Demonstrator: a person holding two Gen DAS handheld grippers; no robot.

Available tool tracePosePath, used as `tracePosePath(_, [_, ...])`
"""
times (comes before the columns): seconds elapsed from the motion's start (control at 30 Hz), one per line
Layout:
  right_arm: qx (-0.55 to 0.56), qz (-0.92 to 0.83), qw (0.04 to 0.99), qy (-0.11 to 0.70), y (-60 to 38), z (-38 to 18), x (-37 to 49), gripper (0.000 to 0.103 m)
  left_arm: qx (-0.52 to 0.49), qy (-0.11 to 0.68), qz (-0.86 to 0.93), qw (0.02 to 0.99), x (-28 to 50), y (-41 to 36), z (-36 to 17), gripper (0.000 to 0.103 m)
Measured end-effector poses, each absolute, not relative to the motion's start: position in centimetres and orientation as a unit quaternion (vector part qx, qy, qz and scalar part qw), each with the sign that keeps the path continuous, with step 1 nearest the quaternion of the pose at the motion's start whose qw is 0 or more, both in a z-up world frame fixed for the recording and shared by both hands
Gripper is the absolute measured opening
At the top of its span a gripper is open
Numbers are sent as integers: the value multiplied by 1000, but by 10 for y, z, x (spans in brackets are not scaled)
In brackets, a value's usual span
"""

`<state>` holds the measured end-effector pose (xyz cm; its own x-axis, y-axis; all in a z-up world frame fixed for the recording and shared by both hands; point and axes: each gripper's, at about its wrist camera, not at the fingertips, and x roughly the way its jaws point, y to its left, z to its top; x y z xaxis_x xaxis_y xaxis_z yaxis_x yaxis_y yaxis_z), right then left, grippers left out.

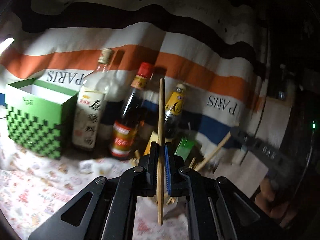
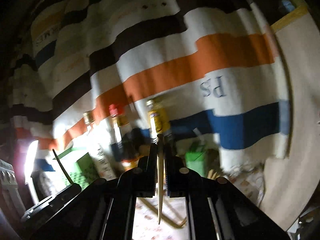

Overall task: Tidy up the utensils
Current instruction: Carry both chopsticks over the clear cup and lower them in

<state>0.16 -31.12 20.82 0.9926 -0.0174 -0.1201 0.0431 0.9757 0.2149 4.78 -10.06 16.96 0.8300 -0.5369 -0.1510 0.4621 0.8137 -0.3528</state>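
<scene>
My left gripper (image 1: 161, 147) is shut on a wooden chopstick (image 1: 161, 120) that stands upright between its pads. My right gripper (image 2: 160, 148) is shut on another chopstick (image 2: 160, 180), also upright. The right gripper (image 1: 258, 144) shows at the right of the left wrist view with its chopstick (image 1: 216, 152) slanting down. More loose chopsticks (image 1: 193, 163) lie on the table behind my left fingers; several lie below the right gripper (image 2: 160, 214).
A green open box (image 1: 38, 116) stands at the left. Three bottles stand in a row: a clear one (image 1: 90, 108), a dark red-capped one (image 1: 128, 118), a yellow-labelled one (image 1: 176, 108). A small green carton (image 1: 185, 146) is beside them. A striped cloth (image 1: 180, 64) hangs behind.
</scene>
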Motion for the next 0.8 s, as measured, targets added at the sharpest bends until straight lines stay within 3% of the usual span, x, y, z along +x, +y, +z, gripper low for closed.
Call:
tracePosePath(0.3, [95,-56,992,63,-334,194,21,8,-155,82,-250,952,85,-139,156,6])
tracePosePath(0.8, [102,-83,978,164,-353,161,71,8,-141,97,-169,971,107,-163,93,6])
